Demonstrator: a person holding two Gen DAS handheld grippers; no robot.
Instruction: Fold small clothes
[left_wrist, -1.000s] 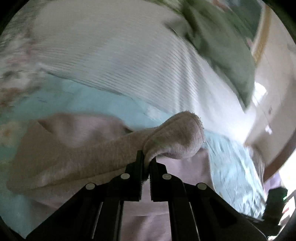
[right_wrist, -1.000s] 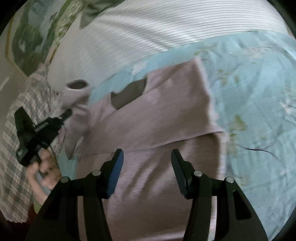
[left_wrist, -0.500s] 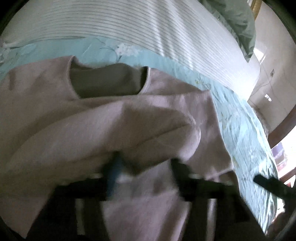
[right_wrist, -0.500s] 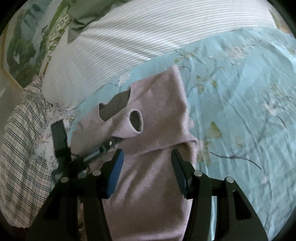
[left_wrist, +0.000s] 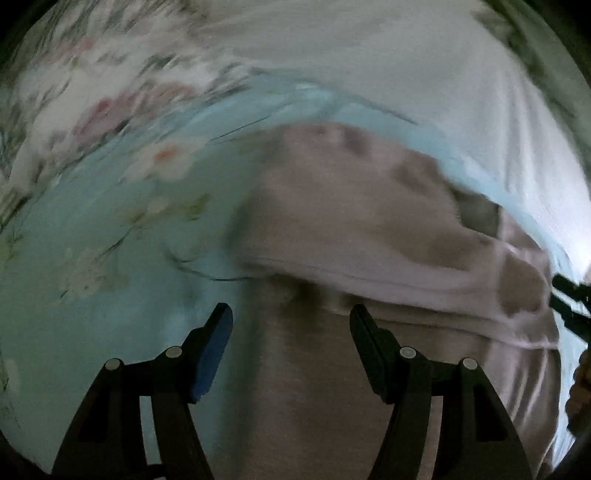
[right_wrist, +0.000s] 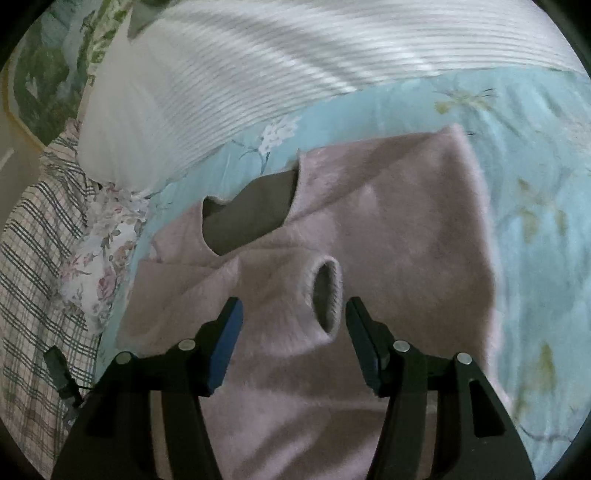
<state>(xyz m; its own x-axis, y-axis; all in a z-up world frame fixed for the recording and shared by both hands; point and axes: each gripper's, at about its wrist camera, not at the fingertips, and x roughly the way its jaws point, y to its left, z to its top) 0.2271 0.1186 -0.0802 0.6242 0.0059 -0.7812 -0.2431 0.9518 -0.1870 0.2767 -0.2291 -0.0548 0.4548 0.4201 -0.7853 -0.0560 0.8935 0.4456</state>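
Blue floral bedsheet (right_wrist: 535, 155) | striped pillow (right_wrist: 258, 66) behind | pink sweater (right_wrist: 406, 221) folded | both tools spread apart, empty

Both wrist views close above, facing downward, sharing pink sweater (right_wrist: 388, 221)

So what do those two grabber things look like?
Each hand-held gripper, left and right, is black with two angled fingers and round silver rivets at the joints. The left finger of each has a blue pad on its inner face. No cables, markings or sleeves show on them.
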